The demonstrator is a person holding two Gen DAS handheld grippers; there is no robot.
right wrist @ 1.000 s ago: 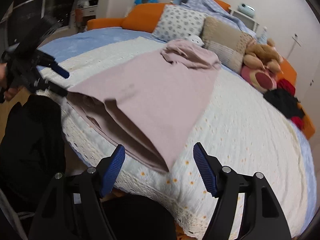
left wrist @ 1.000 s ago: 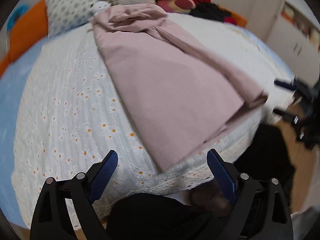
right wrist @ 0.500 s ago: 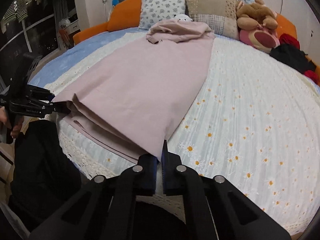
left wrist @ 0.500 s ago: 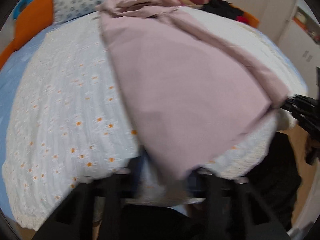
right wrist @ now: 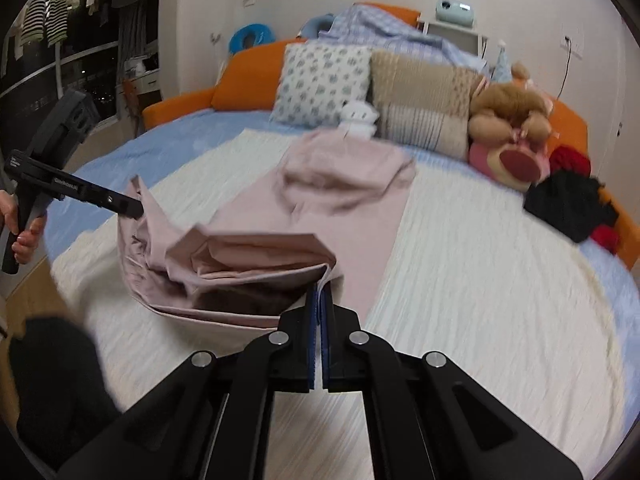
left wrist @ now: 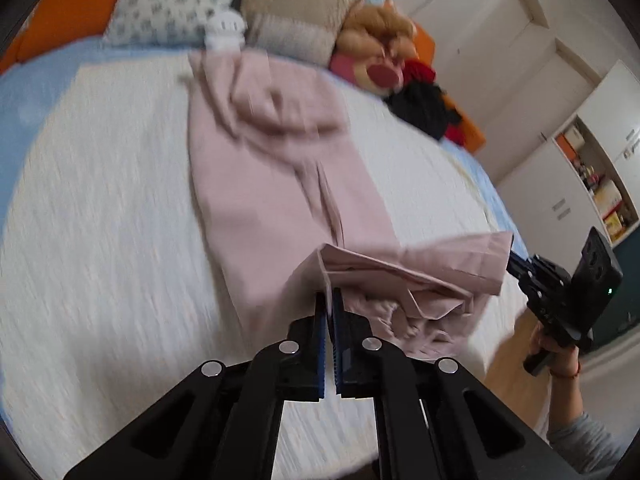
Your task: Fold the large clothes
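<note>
Pink garment (left wrist: 280, 200) hung soft and limp between both grippers, each clamped on a hem corner. Left gripper (left wrist: 329, 300) and right gripper (right wrist: 320, 292) held fingers pinched together on cloth; corners gave the surest hold.

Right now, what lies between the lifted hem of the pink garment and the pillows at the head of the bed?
The rest of the pink cotton garment, lying flat on the white daisy-print bedspread, its bunched top near a small white plush toy. The right wrist view shows it.
</note>
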